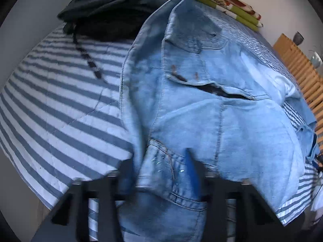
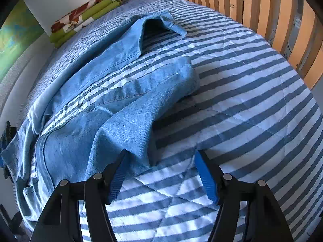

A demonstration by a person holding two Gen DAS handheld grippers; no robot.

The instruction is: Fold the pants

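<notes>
Left wrist view: left gripper (image 1: 161, 171) angled steeply down, fingers narrow, clamped on the waistband of the jeans (image 1: 201, 100), which drape up over the striped bed (image 1: 60, 100). Dark folded clothes (image 1: 105, 16) lie toward the far edge.

Right wrist view: right gripper (image 2: 161, 173) tilted down, fingers wide and empty over the bed; a jeans leg (image 2: 129, 121) touches the left finger (image 2: 117, 181). Slatted headboard (image 2: 262, 10) behind.

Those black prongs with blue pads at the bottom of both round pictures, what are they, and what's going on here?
No robot here: a person carries a hand-held gripper in each hand, each with a fisheye camera looking along its two fingers. The left hand-held gripper has its fingers around the waistband of light-blue jeans, apparently pinching it. The right hand-held gripper is open and empty over the striped bedspread, beside a trouser leg. Folded clothes lie farther back, a wooden slatted headboard behind.
</notes>
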